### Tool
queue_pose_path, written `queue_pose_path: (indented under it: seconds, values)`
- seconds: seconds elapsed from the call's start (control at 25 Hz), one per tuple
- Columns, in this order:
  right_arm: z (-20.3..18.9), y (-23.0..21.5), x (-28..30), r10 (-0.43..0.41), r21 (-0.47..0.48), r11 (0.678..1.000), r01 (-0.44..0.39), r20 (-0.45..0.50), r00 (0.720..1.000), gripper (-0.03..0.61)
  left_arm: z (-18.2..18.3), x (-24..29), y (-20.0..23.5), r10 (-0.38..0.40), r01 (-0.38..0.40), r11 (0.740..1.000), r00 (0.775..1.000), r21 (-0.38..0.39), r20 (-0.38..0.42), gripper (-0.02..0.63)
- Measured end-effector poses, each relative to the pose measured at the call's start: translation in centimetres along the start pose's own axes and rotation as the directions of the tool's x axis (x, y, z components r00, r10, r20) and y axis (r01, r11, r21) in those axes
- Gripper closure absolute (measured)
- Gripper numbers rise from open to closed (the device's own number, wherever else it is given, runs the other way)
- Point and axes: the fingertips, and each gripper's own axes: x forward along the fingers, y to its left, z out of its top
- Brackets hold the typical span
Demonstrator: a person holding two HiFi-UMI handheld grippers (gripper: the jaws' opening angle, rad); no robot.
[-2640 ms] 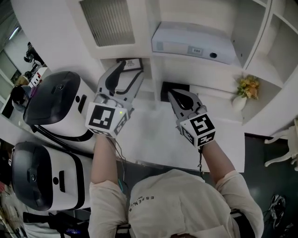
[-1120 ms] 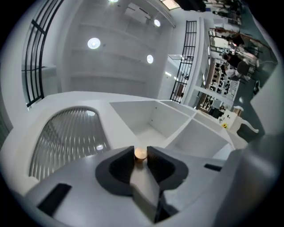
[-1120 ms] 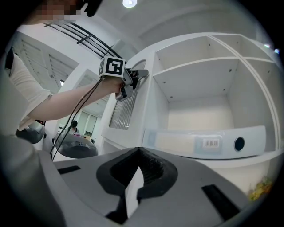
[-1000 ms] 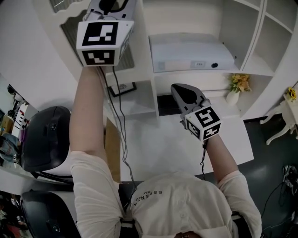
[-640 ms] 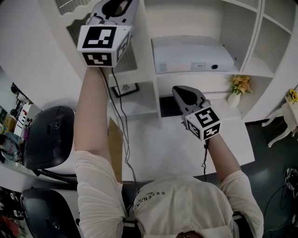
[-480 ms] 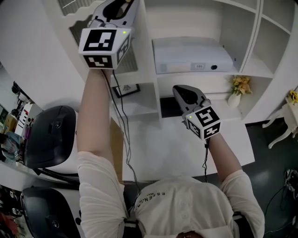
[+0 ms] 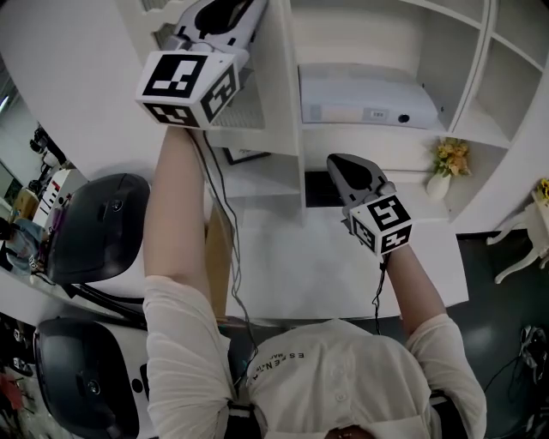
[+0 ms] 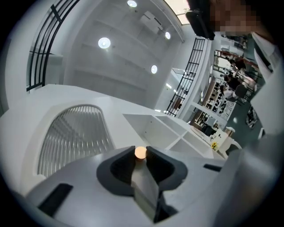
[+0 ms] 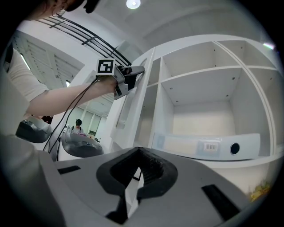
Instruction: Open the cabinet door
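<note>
The white cabinet door with a ribbed glass panel stands swung out from the shelf unit and shows almost edge-on in the head view. My left gripper is raised high and shut on the door's small round wooden knob, which sits between its dark pads. The right gripper view shows the left gripper at the door's edge. My right gripper hovers level above the white table in front of the lower shelf. Its jaws are shut with nothing in them.
A white box with a barcode label lies on the open shelf behind the door. A small vase of yellow flowers stands at the right. A framed picture sits in the lower left compartment. Black-and-white helmet-like devices line the left side.
The left gripper rose from over the table to the knob. Over the last second the door swung further out with it, from showing its glass panel to nearly edge-on. The right gripper barely moved.
</note>
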Motion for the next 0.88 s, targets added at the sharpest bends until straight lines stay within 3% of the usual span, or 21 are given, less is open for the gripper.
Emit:
queue_pose_path:
  seconds: [0.28, 0.88]
  values:
    - [0.6, 1.7, -0.8, 0.008, 0.002, 1.000, -0.008, 0.003, 1.000, 0.565, 1.8, -2.5, 0.2, 0.018, -0.018, 0.999, 1.000, -0.031, 0.013, 0.540]
    - [2.1, 6.9, -0.6, 0.028, 0.023, 0.999, -0.029, 0.030, 0.999, 0.563, 6.1, -9.8, 1.7, -0.070, 0.077, 0.985, 0.996, -0.152, 0.051, 0.541]
